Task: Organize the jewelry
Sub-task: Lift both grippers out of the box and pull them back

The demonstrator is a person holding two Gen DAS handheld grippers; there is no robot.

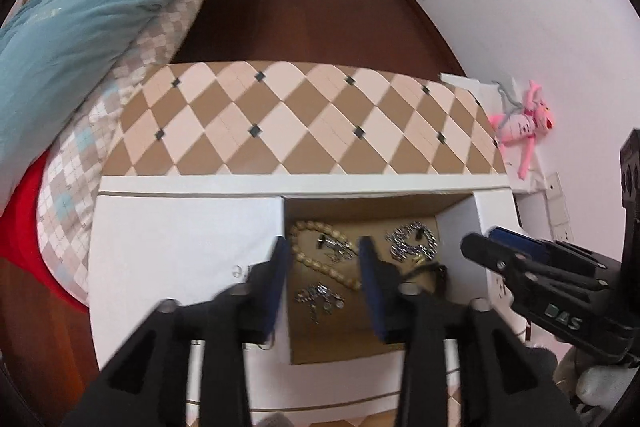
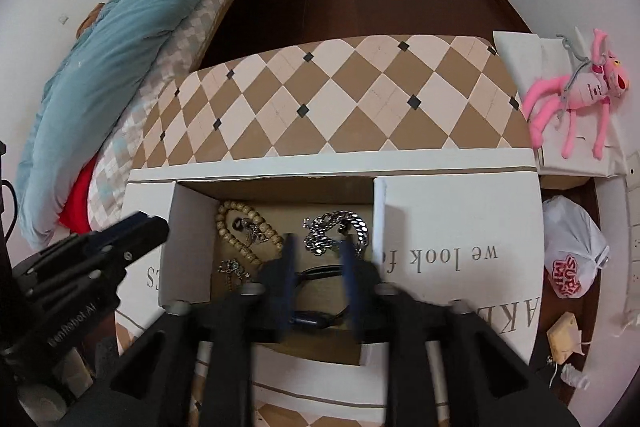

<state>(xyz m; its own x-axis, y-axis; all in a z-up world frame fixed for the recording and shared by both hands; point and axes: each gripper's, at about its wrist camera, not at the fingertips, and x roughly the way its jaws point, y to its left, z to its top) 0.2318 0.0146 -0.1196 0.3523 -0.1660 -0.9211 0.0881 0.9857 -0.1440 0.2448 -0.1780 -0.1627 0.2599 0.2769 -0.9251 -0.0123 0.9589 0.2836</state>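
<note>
Black left claw (image 1: pixel 324 259) wide open, empty, right claw (image 2: pixel 318 255) seemingly likewise

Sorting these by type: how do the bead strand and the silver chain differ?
The bead strand is tan round beads; the silver chain is shiny metal links. The strand lies at the box's left, looped long; the chain lies right, bunched. Both rest on the box floor, ungripped.

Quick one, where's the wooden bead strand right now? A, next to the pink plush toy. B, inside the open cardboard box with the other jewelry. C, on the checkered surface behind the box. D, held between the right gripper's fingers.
B: the wooden bead strand lies on the floor of the open cardboard box, left of the silver chain.
</note>
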